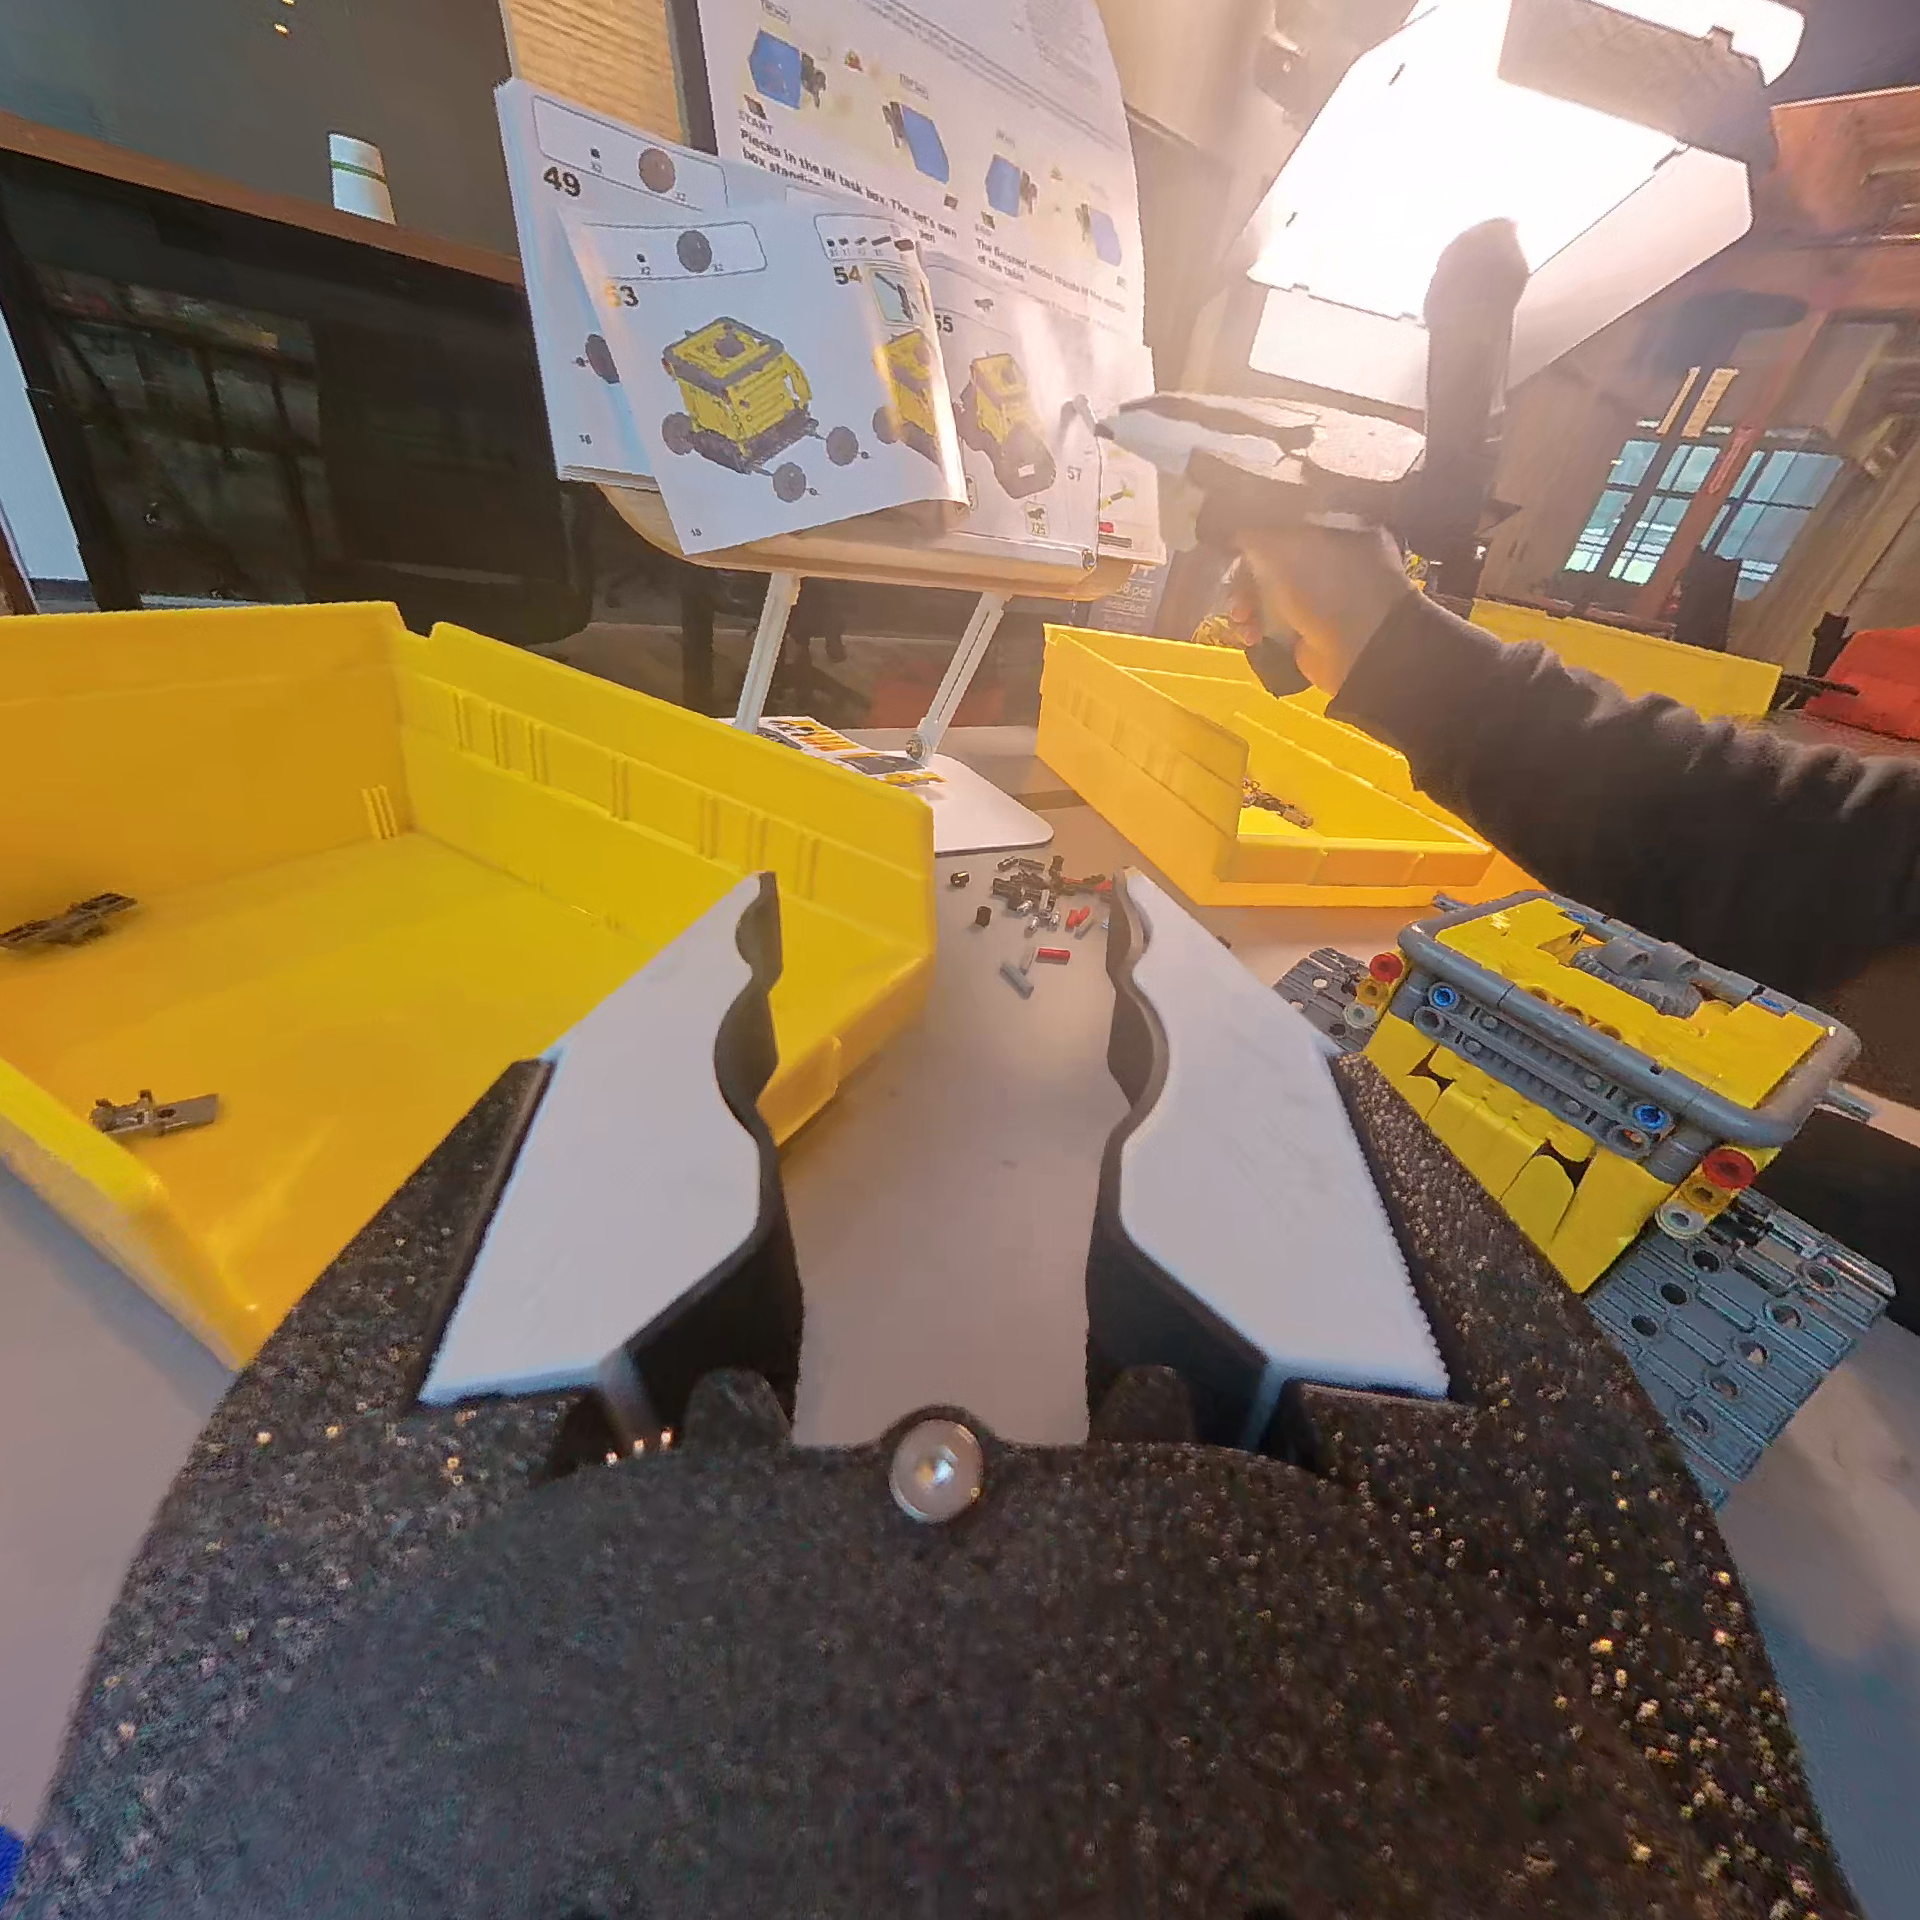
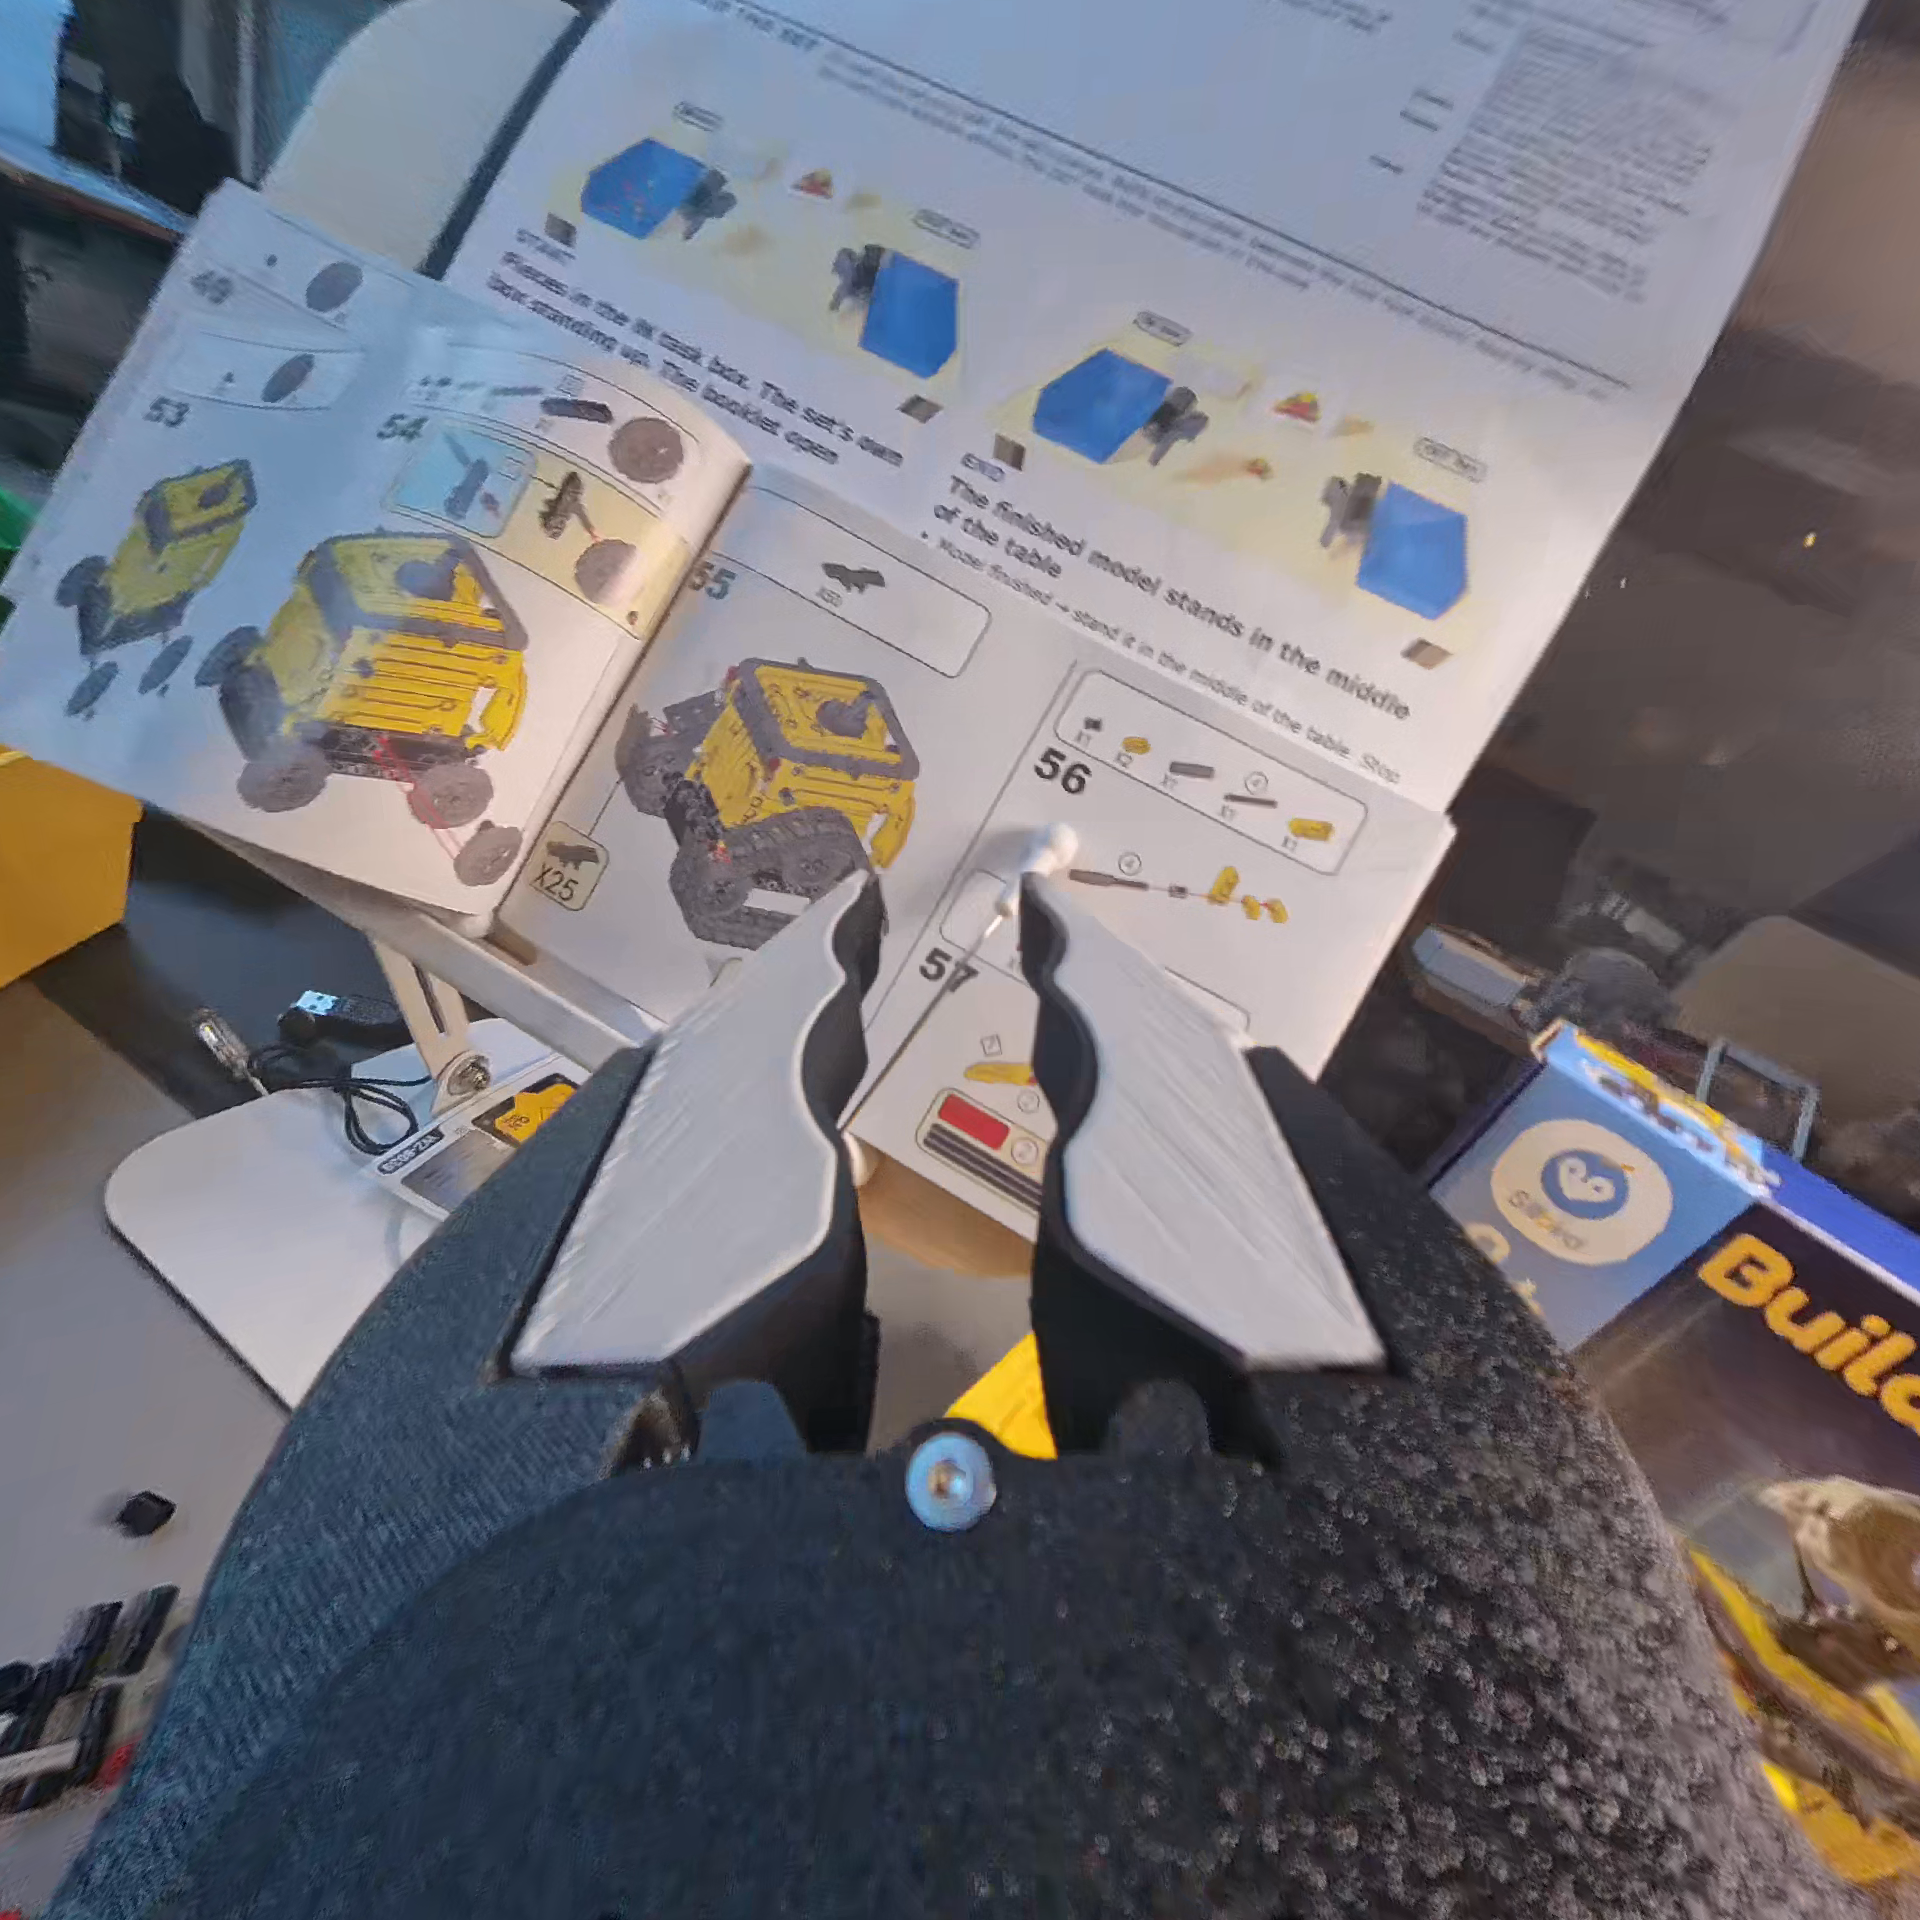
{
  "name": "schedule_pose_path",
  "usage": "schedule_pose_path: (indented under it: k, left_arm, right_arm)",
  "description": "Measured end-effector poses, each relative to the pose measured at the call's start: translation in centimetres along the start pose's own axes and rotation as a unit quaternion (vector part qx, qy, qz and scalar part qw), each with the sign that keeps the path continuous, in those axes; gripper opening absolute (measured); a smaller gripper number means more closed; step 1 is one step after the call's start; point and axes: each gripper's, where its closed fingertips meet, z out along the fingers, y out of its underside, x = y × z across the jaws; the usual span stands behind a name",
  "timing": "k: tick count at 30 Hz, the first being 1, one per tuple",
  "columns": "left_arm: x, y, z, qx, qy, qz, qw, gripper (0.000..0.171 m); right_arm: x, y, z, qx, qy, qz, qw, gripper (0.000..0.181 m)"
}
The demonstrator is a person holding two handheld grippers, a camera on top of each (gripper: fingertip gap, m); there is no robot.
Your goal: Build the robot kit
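My left gripper (image 1: 948, 904) is open and empty above the grey table, between a big yellow bin (image 1: 665, 790) and a yellow and grey brick model (image 1: 1590, 1060). A scatter of small dark and red pins (image 1: 1039, 904) lies just beyond its fingertips. My right gripper (image 2: 948, 894) is raised in front of an open instruction booklet (image 2: 727, 675) on a white stand, with its jaws apart and nothing between them. Its right fingertip (image 2: 1039, 914) is next to a white page-holder pin (image 2: 1049, 847) on the right page. In the left wrist view a hand holds the right gripper (image 1: 1247, 447) at the booklet (image 1: 790, 364).
The yellow bin holds two grey pieces (image 1: 68, 920) (image 1: 151, 1112). The model stands on a grey perforated plate (image 1: 1745, 1340). A low yellow tray (image 1: 1195, 769) lies behind. A blue box (image 2: 1621, 1174) stands right of the stand's base (image 2: 260, 1226). A large printed sheet (image 2: 1143, 312) hangs behind the booklet. There is about 40 cm between the tips of the two grippers.
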Motion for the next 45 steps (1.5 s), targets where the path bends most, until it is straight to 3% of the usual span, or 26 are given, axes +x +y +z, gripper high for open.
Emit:
schedule_pose_path:
  k: [2, 4, 5, 7, 10, 29, 31, 34, 38, 42, 45]
  left_arm:
    - [-0.1, 0.0, 0.0, -0.002, 0.0, -0.004, 1.0, 0.062]
    - [-0.1, 0.2, 0.1, -0.006, 0.001, -0.004, 1.0, 0.062]
    - [-0.1, 0.2, 0.2, -0.007, 0.0, -0.002, 1.0, 0.062]
    - [-0.1, 0.2, 0.2, -0.007, -0.002, -0.001, 1.0, 0.062]
    - [-0.3, 0.1, 0.1, -0.004, -0.004, -0.005, 1.0, 0.062]
    - [-0.4, 0.0, 0.0, 0.001, -0.003, -0.011, 1.0, 0.062]
    - [-0.3, 0.0, 0.0, 0.0, -0.003, -0.01, 1.0, 0.062]
    - [-0.3, -0.1, -0.1, 0.002, -0.002, -0.01, 1.0, 0.061]
    - [-0.2, 0.0, 0.0, 0.001, -0.004, -0.004, 1.0, 0.061]
    - [0.1, 0.2, 0.1, -0.005, -0.005, 0.01, 1.0, 0.062]
    - [0.3, 0.2, 0.2, -0.007, -0.005, 0.017, 1.0, 0.062]
  right_arm:
    - [0.6, 2.0, 0.6, -0.042, 0.005, 0.047, 0.998, 0.045]
    - [-0.2, 3.3, 1.3, -0.056, -0.024, 0.058, 0.996, 0.013]
    - [-0.8, 3.0, 1.4, -0.043, -0.036, 0.035, 0.998, 0.005]
    - [-1.6, 2.6, 1.4, -0.034, -0.04, -0.033, 0.998, 0.004]
    - [-2.6, 2.3, 1.7, -0.03, -0.072, -0.041, 0.996, 0.002]
    - [-2.2, 2.5, 1.7, -0.034, -0.057, 0.022, 0.998, 0.002]
    - [-2.2, 2.4, 1.3, -0.03, -0.067, 0.036, 0.997, 0.021]
    - [-1.2, 0.8, -0.9, 0.01, -0.052, 0.042, 0.998, 0.052]
    - [0.2, -1.9, -6.2, 0.074, -0.023, 0.062, 0.995, 0.079]
    - [-1.1, -2.8, -12.5, 0.089, -0.04, 0.071, 0.993, 0.083]
    - [-3.8, -1.8, -16.9, 0.062, -0.083, 0.092, 0.99, 0.079]
